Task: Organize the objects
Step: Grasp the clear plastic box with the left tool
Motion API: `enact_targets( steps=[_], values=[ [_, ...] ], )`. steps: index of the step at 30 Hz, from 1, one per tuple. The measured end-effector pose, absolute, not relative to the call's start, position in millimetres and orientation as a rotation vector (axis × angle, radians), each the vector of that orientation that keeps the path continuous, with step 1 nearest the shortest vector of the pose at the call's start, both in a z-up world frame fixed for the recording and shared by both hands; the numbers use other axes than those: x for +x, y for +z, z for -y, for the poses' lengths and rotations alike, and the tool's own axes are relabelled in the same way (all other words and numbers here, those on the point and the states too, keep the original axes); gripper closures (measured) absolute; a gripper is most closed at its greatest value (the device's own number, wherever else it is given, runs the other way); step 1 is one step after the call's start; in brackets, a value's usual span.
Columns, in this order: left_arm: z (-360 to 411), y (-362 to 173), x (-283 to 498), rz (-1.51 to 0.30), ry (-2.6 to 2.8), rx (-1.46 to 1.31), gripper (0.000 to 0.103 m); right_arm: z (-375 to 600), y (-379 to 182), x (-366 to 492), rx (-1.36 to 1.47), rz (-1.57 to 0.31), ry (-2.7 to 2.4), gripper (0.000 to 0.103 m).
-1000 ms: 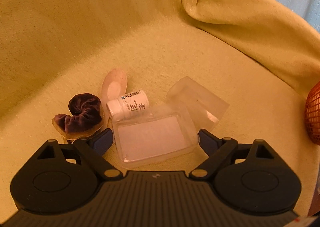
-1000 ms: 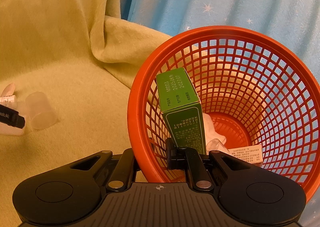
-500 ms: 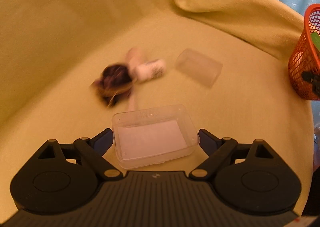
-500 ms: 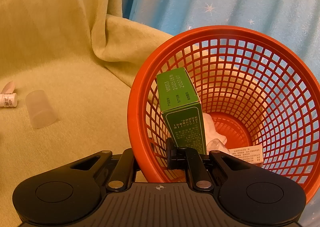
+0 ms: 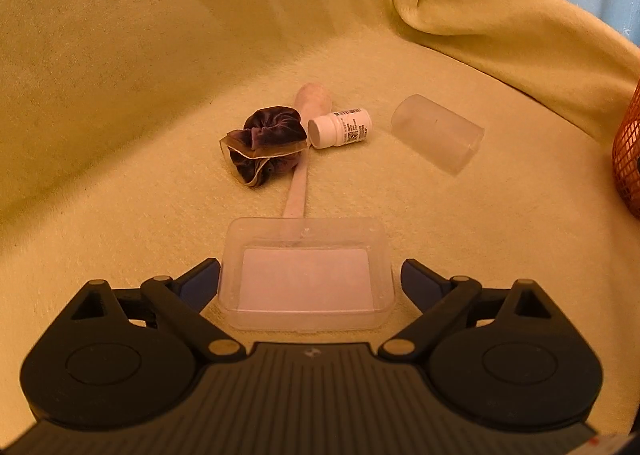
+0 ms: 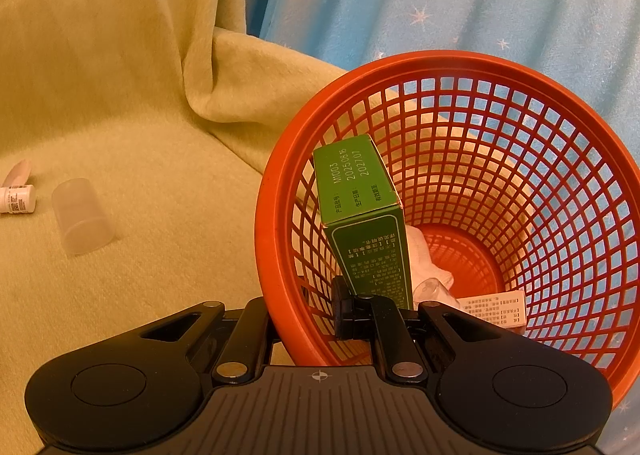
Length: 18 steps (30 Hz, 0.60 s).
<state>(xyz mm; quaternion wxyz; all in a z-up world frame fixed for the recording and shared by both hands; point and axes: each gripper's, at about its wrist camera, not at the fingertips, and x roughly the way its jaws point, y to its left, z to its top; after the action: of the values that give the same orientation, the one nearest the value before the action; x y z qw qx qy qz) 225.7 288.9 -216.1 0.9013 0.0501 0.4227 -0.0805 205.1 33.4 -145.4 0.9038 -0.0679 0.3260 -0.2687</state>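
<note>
Straddling a clear tray (image 5: 306,275), the left gripper (image 5: 308,279) has its fingers spread wide, one at each short side, contact not discernible; beyond on the yellow blanket (image 5: 160,55) lie a scrunchie (image 5: 266,143), a white bottle (image 5: 340,127) on its side, a pale spoon (image 5: 300,183) and a toppled frosted cup (image 5: 438,139); the right gripper (image 6: 344,313) is clamped on the near rim of the orange basket (image 6: 480,67); inside lean a green box (image 6: 364,223), white cloth (image 6: 430,263) and a paper slip (image 6: 494,307).
</note>
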Motion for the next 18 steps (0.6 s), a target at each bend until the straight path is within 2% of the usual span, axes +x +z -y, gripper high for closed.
enact_targets(
  steps=[4, 10, 18],
  values=[
    [-290.5, -216.6, 225.7, -0.882, -0.164, 0.112, 0.02, -34.3, -145.9, 204.4, -0.143, -0.675, -0.554, 0.095],
    [-296.2, -206.1, 225.9, -0.878, -0.167, 0.095, 0.02, -35.7, -146.5, 203.4, -0.144, -0.676, -0.553, 0.095],
    [-296.7, -164.9, 224.8, -0.841, -0.175, 0.038, 0.02, -36.9, -146.7, 202.6, -0.149, -0.679, -0.553, 0.094]
  ],
)
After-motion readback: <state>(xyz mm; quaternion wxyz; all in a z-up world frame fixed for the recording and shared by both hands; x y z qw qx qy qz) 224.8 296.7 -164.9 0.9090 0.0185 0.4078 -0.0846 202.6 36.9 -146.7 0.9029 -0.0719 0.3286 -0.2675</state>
